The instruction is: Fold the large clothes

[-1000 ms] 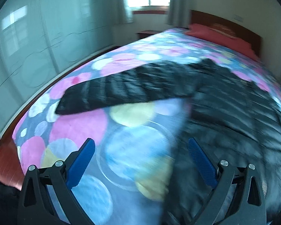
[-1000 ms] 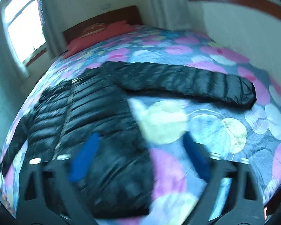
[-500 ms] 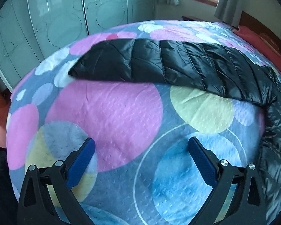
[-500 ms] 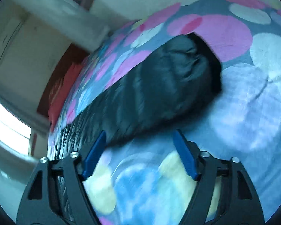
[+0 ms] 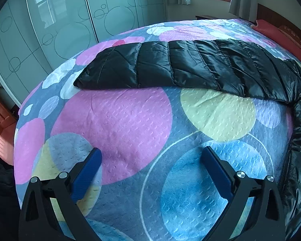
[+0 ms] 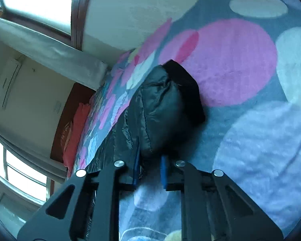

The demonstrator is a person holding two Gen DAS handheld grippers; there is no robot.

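The black puffer jacket (image 5: 190,68) is lying spread flat on the bed, over a bedspread (image 5: 118,120) printed with pink, yellow and blue circles; in the left wrist view one quilted sleeve is stretching straight out toward the wardrobe doors (image 5: 56,26), with its cuff end well apart from the jacket's body, which is showing only at the right edge. In the right wrist view the other sleeve (image 6: 160,108) is reaching out across the bedspread, and the right gripper (image 6: 149,172) is pinching the edge of it close to the cuff, its blue pads drawn nearly together with dark fabric bunching between them. The left gripper (image 5: 150,158) is hanging above bare bedspread with its fingers spread wide, holding nothing, near the first sleeve but not touching it. Judging by this, the step in hand is the sleeve fold, with the right side grasped and the left not yet taken. The next move is probably calling for the left gripper to be going forward to its sleeve and closing on it, then both sleeves being carried inward across the jacket's body. The red pillow (image 5: 279,34) and headboard (image 6: 64,118) are sitting at the far end.
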